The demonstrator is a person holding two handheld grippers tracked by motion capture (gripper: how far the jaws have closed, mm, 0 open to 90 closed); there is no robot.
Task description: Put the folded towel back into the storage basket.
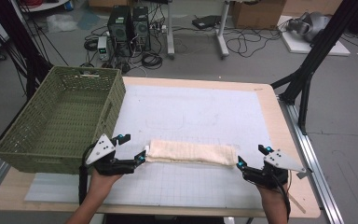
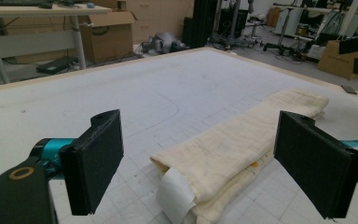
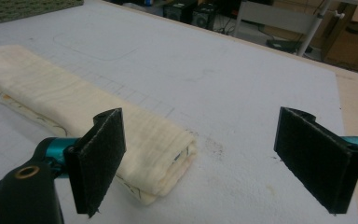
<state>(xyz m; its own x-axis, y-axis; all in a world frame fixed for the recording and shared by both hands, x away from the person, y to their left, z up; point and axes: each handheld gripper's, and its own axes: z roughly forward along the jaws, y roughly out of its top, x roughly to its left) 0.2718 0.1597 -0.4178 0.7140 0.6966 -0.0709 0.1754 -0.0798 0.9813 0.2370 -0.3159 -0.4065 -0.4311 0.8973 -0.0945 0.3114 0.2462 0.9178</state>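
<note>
Forearms enter the high view from the bottom edge, each hand holding a gripper. Left gripper and right gripper sit at opposite ends of a folded cream cloth lying lengthwise on the white mat — a green woven basket stands at the table's left.

Left gripper view: jaws spread wide, holding nothing; the cloth's near end lies between them, a white tag protruding.

Right gripper view: jaws likewise released — the cloth's end lies near the left jaw.
</note>
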